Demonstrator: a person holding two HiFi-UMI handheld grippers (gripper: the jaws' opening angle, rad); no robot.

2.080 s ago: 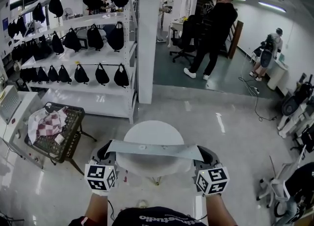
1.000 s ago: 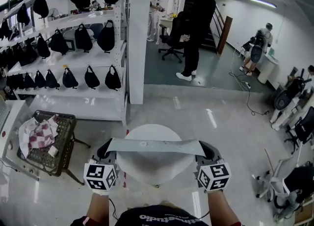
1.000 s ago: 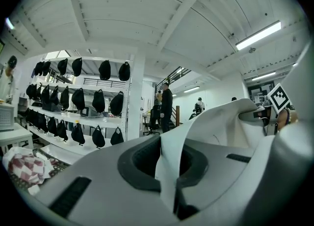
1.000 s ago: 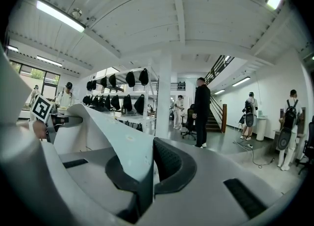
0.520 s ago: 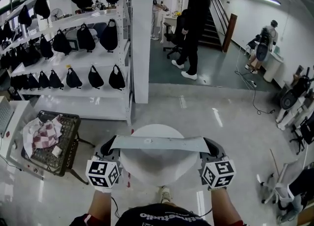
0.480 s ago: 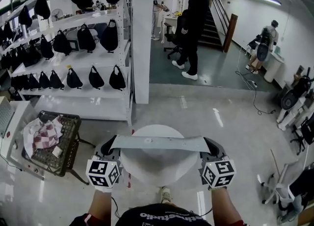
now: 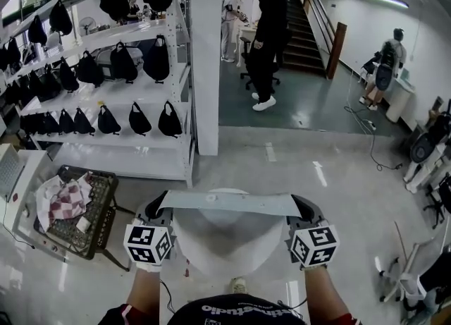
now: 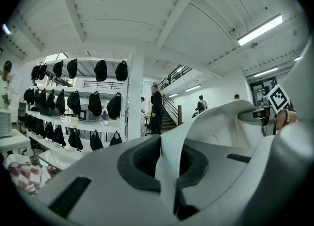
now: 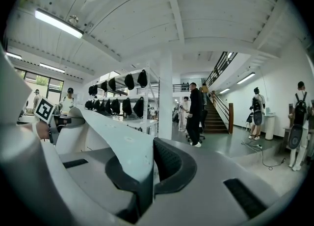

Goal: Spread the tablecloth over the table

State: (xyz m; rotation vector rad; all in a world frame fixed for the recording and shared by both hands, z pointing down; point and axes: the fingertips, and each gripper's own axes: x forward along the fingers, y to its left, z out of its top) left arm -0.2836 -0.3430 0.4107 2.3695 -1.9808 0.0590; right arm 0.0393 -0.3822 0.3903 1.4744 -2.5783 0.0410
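Note:
A pale grey tablecloth (image 7: 225, 202) hangs stretched level between my two grippers, its lower part draping down toward me. My left gripper (image 7: 156, 208) is shut on its left corner and my right gripper (image 7: 301, 208) on its right corner. In the left gripper view the cloth (image 8: 216, 122) runs out from between the closed jaws of the left gripper (image 8: 167, 168). The right gripper view shows the same: the cloth (image 9: 113, 137) is pinched in the right gripper (image 9: 146, 171). Only a sliver of the round white table (image 7: 224, 191) shows beyond the cloth's top edge; the rest is hidden.
A black wire basket (image 7: 95, 207) with a checked cloth stands at the left. White shelves (image 7: 106, 87) with several black bags and a white pillar (image 7: 208, 56) rise beyond the table. People stand near a staircase (image 7: 306, 31) at the back.
Both grippers have carried the stretched cloth forward, so it now covers most of the round table. The person in black at the back has walked further away.

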